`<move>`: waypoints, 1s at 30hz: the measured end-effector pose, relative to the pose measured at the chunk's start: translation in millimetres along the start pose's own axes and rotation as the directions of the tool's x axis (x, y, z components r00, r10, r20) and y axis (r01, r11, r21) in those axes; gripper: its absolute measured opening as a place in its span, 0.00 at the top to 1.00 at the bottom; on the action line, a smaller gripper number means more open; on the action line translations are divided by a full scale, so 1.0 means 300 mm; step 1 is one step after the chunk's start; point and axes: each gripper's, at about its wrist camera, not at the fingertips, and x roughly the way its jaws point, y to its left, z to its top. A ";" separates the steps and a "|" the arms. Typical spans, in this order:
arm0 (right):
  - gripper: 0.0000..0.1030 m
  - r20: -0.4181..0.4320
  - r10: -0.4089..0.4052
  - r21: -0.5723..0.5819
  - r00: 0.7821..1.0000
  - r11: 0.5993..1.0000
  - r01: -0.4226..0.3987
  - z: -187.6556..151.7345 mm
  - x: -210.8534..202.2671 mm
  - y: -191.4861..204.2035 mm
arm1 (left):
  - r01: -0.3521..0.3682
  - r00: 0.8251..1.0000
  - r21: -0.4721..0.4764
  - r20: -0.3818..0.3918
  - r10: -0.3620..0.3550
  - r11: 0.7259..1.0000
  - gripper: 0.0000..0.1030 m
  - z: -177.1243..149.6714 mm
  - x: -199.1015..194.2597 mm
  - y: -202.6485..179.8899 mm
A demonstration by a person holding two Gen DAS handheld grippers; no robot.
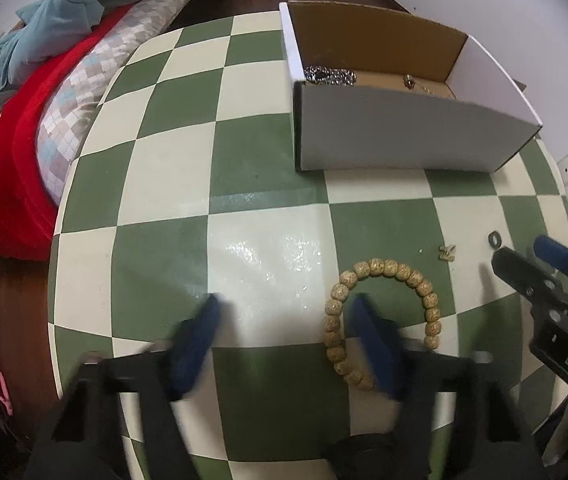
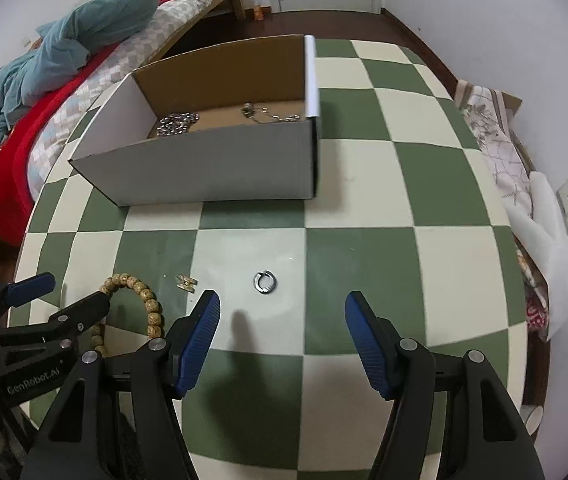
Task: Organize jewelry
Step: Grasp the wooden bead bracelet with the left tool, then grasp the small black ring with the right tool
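Wooden bead bracelet (image 1: 384,312) around one finger of wide left tongs (image 1: 284,312), right tongs (image 2: 281,308) wide near ring (image 2: 265,281)

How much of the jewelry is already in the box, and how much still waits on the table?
Done: a silver chain and a thin necklace lie in the box.
In hand: nothing; the left gripper is open over the bead bracelet, and the right gripper is open near the ring.
Left on the table: the bracelet, the ring and a small gold piece.
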 end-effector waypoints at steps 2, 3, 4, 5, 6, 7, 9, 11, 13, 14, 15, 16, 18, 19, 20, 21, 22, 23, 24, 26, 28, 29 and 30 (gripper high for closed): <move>0.41 -0.003 0.002 -0.005 1.000 1.000 -0.002 0.004 0.015 0.012 | 0.013 1.000 -0.005 0.007 -0.013 1.000 0.64 -0.009 0.000 0.005; 0.43 -0.004 -0.005 -0.010 1.000 1.000 0.005 0.005 0.023 0.020 | 0.014 1.000 -0.003 0.012 -0.013 1.000 0.72 -0.010 -0.003 0.006; 0.43 -0.003 -0.010 -0.014 1.000 1.000 0.010 0.005 0.031 0.026 | 0.009 1.000 -0.002 0.020 -0.009 1.000 0.88 -0.011 -0.007 0.008; 0.46 -0.003 -0.011 -0.015 1.000 1.000 0.011 0.003 0.037 0.030 | -0.004 1.000 0.000 0.024 0.004 1.000 0.94 -0.011 -0.008 0.011; 0.48 -0.005 -0.015 -0.016 1.000 1.000 0.015 0.003 0.043 0.032 | -0.016 0.999 0.001 0.029 0.016 1.000 0.93 -0.013 -0.009 0.016; 0.49 -0.001 -0.019 -0.016 1.000 1.000 0.019 0.002 0.045 0.034 | -0.026 0.999 -0.004 0.037 0.027 1.000 0.93 -0.014 -0.009 0.026; 0.50 0.008 -0.028 -0.019 1.000 0.999 0.028 0.001 0.047 0.039 | -0.039 0.998 -0.026 0.046 0.040 0.999 0.94 -0.017 -0.009 0.050; 0.50 0.016 -0.037 -0.024 0.999 0.999 0.038 0.000 0.048 0.043 | -0.045 0.998 -0.052 0.050 0.048 0.998 0.93 -0.016 -0.010 0.075; 0.51 0.029 -0.055 -0.032 0.998 0.998 0.055 -0.002 0.051 0.052 | -0.046 0.997 -0.072 0.051 0.050 0.996 0.94 -0.016 -0.009 0.091; 0.52 0.034 -0.065 -0.035 0.997 0.997 0.066 -0.004 0.052 0.057 | -0.044 0.998 -0.080 0.051 0.049 0.996 0.94 -0.016 -0.008 0.097; 0.52 0.039 -0.074 -0.039 0.997 0.996 0.075 -0.004 0.054 0.063 | -0.041 0.998 -0.087 0.050 0.046 0.995 0.94 -0.016 -0.008 0.102; 0.52 0.043 -0.083 -0.043 0.996 0.995 0.085 -0.004 0.056 0.069 | -0.038 0.998 -0.093 0.050 0.043 0.995 0.94 -0.017 -0.008 0.106; 0.53 0.051 -0.086 -0.044 0.995 0.995 0.088 -0.005 0.056 0.072 | -0.038 0.998 -0.098 0.052 0.043 0.994 0.94 -0.013 -0.003 0.111; 0.54 0.052 -0.088 -0.042 0.995 0.995 0.091 -0.003 0.056 0.072 | -0.039 0.998 -0.098 0.052 0.044 0.994 0.94 -0.014 -0.003 0.110; 0.55 0.053 -0.092 -0.039 0.994 0.995 0.094 0.000 0.057 0.074 | -0.040 0.998 -0.098 0.053 0.046 0.994 0.94 -0.014 -0.003 0.109; 0.56 0.053 -0.092 -0.037 0.994 0.995 0.094 0.001 0.058 0.074 | -0.039 0.998 -0.098 0.054 0.045 0.994 0.94 -0.012 -0.001 0.110; 0.57 0.055 -0.093 -0.035 0.994 0.995 0.095 0.002 0.058 0.074 | -0.038 0.998 -0.098 0.054 0.044 0.994 0.94 -0.011 0.001 0.111; 0.59 0.058 -0.096 -0.034 0.994 0.995 0.098 0.003 0.058 0.075 | -0.038 0.998 -0.100 0.054 0.043 0.994 0.94 -0.012 0.000 0.111; 0.62 0.061 -0.096 -0.033 0.994 0.995 0.098 0.005 0.058 0.076 | -0.037 0.998 -0.101 0.053 0.043 0.994 0.94 -0.010 0.001 0.113; 0.69 0.064 -0.095 -0.038 0.993 0.994 0.098 0.005 0.057 0.081 | -0.035 0.998 -0.103 0.053 0.041 0.994 0.94 -0.006 0.005 0.117; 0.81 0.066 -0.095 -0.045 0.993 0.994 0.098 0.006 0.057 0.091 | -0.036 0.998 -0.101 0.053 0.042 0.994 0.94 -0.006 0.004 0.118; 0.87 0.067 -0.094 -0.047 0.993 0.994 0.097 0.005 0.057 0.095 | -0.035 0.998 -0.101 0.052 0.040 0.994 0.94 -0.006 0.004 0.117; 0.87 0.069 -0.096 -0.046 0.993 0.994 0.100 0.003 0.056 0.097 | -0.036 0.998 -0.099 0.051 0.042 0.994 0.94 -0.006 0.003 0.115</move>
